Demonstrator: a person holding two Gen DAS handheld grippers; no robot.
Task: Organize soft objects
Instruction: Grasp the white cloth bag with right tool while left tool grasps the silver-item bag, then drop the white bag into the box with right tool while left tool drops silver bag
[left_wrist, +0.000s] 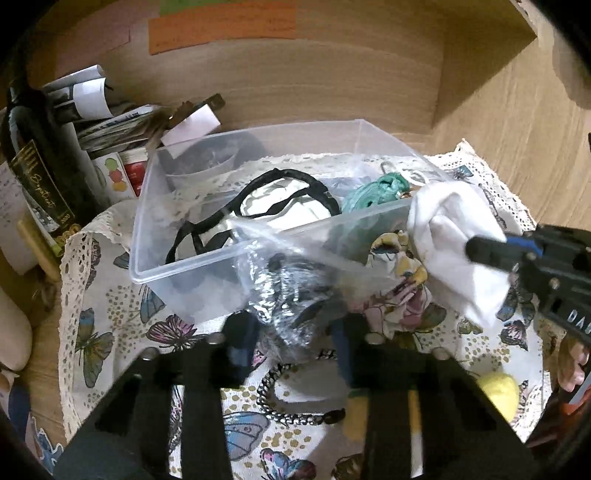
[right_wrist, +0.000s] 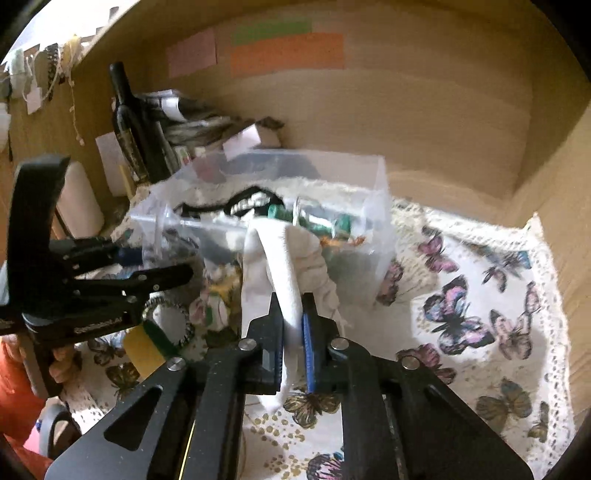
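Note:
A clear plastic bin (left_wrist: 155, 206) stands on the butterfly cloth; it also shows in the right wrist view (right_wrist: 380, 221). It holds a black-strapped item (left_wrist: 288, 192) and a teal fabric piece (left_wrist: 373, 190). My right gripper (right_wrist: 291, 306) is shut on a white cloth (right_wrist: 288, 258), held just in front of the bin's near wall; the cloth also shows in the left wrist view (left_wrist: 454, 243). My left gripper (left_wrist: 291, 332) is open around a crinkly clear plastic bag (left_wrist: 288, 295) with dark contents at the bin's front. A floral fabric (left_wrist: 399, 291) lies beside it.
A dark wine bottle (left_wrist: 40, 162) and stacked papers (left_wrist: 122, 125) stand at the back left. A metal chain (left_wrist: 291, 410) and a yellow sponge (left_wrist: 498, 391) lie on the butterfly cloth (right_wrist: 480, 325). Wooden walls (right_wrist: 424, 110) enclose the space.

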